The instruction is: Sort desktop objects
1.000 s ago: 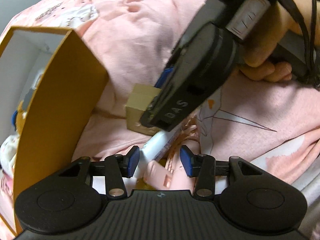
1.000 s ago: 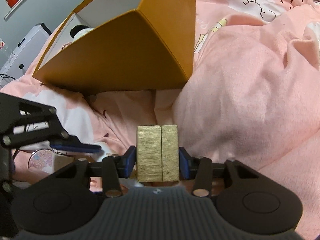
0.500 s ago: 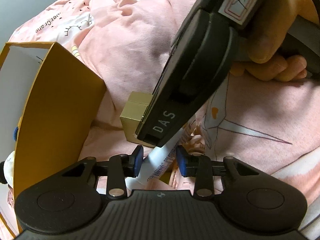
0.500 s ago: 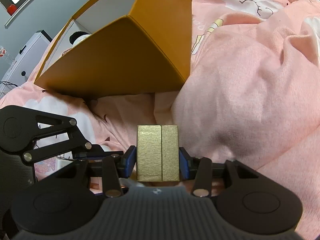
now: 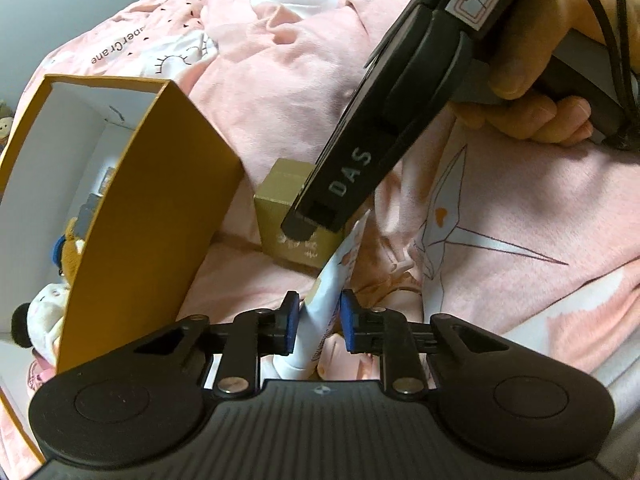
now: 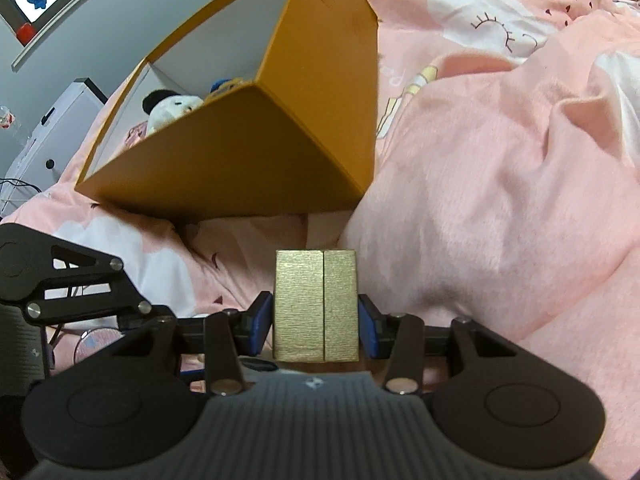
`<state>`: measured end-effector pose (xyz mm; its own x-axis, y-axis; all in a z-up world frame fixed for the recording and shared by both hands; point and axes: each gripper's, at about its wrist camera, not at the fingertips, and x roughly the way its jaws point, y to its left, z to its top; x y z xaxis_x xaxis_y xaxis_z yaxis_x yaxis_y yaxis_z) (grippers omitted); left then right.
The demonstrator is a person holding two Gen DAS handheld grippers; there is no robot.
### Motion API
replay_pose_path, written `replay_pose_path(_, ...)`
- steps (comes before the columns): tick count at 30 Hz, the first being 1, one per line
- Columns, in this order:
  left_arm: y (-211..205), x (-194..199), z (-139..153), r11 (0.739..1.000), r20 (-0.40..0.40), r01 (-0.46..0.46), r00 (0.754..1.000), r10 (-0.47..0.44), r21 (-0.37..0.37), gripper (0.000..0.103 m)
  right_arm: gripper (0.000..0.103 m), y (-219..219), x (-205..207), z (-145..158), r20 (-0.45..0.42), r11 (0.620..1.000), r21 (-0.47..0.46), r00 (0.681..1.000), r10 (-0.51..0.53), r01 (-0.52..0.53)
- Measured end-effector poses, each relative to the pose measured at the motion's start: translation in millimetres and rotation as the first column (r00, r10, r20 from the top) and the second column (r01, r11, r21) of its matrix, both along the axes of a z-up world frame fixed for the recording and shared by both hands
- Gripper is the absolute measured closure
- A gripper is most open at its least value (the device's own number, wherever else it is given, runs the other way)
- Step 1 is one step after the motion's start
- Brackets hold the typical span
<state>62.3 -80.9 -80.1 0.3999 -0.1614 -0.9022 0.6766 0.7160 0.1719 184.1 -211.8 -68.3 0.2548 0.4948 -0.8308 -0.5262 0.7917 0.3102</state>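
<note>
My left gripper (image 5: 319,322) is shut on a white tube (image 5: 328,300) that slants up to the right, low over the pink bedding. My right gripper (image 6: 316,326) is shut on a small gold box (image 6: 316,306) and holds it above the bedding; the box also shows in the left wrist view (image 5: 286,216), partly behind the right gripper's body (image 5: 384,132). An open orange box (image 5: 148,216) with a white inside stands to the left, also in the right wrist view (image 6: 256,140). It holds plush toys (image 6: 170,110).
Rumpled pink bedding (image 6: 500,160) covers the whole surface, with a raised fold right of the gold box. A white cabinet (image 6: 52,128) and grey wall lie beyond the orange box. A small round pink item (image 6: 98,342) lies under the left gripper's linkage.
My left gripper has closed on the white tube and lifted it. My right gripper has risen with the gold box, so more of the orange box's inside shows.
</note>
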Motion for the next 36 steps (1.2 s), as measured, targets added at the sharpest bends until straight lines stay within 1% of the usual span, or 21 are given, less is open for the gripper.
replay_pose_path(4,5.3,-1.4,4.8,1.0,-0.005,-0.008,1.0,0.008,-0.001,0.081,0.056,-2.9,2.1,5.8,0.019,1.0,0.005,1.0,-0.015,0.015)
replay_pose_path(6,9.3,-1.0,6.4,1.0,-0.011,-0.022,1.0,0.022,-0.012,0.081,0.056,-6.2,2.0,8.4,0.028,1.0,0.003,0.999,-0.017,0.016)
replay_pose_path(10,17.7,7.4,8.8,0.998,-0.018,-0.05,0.999,0.049,-0.026,0.082,0.056,-14.6,2.4,13.1,0.026,0.999,0.015,0.999,-0.034,0.033)
replay_pose_path(12,23.1,5.0,10.0,0.998,-0.015,-0.057,0.998,0.057,-0.027,0.083,0.056,-16.6,2.0,15.3,0.028,0.999,0.016,0.999,-0.036,0.036)
replay_pose_path(14,27.6,4.7,12.7,0.997,-0.013,-0.07,0.998,0.069,-0.029,0.083,0.056,-15.9,-0.7,17.2,0.04,1.0,0.004,0.999,-0.03,0.03)
replay_pose_path(17,31.5,7.3,8.0,0.994,-0.012,-0.104,0.995,0.104,-0.045,0.084,0.056,-15.9,-4.7,20.5,0.057,1.0,-0.013,0.998,-0.021,0.022)
replay_pose_path(22,44.2,3.5,13.5,0.987,-0.011,-0.149,0.989,0.149,-0.064,0.084,0.056,-18.0,-13.2,24.2,0.071,0.999,-0.044,0.997,0.005,-0.002)
replay_pose_path(25,50.4,4.0,15.6,0.981,-0.027,-0.174,0.985,0.172,-0.084,0.084,0.056,-9.3,-20.2,25.2,0.078,0.996,-0.067,0.995,0.055,-0.05)
replay_pose_path(29,52.9,5.1,18.0,0.979,-0.043,-0.182,0.983,0.179,-0.095,0.083,0.056,7.1,-23.4,23.5,0.053,0.995,-0.025,0.994,0.097,-0.096)
replay_pose_path(31,53.2,5.9,18.8,0.98,-0.053,-0.176,0.984,0.172,-0.094,0.083,0.056,17.2,-25.4,23.1,0.06,0.993,-0.021,0.991,0.116,-0.115)
replay_pose_path(33,51.8,6.8,18.8,0.984,-0.064,-0.161,0.986,0.156,-0.075,0.082,0.056,26.4,-28.2,22.9,0.062,0.991,-0.024,0.989,0.136,-0.135)
replay_pose_path(36,49.2,9.1,20.1,0.99,-0.066,-0.131,0.99,0.129,-0.042,0.081,0.056,37.1,-31.5,22.9,0.084,0.987,-0.057,0.984,0.157,-0.152)
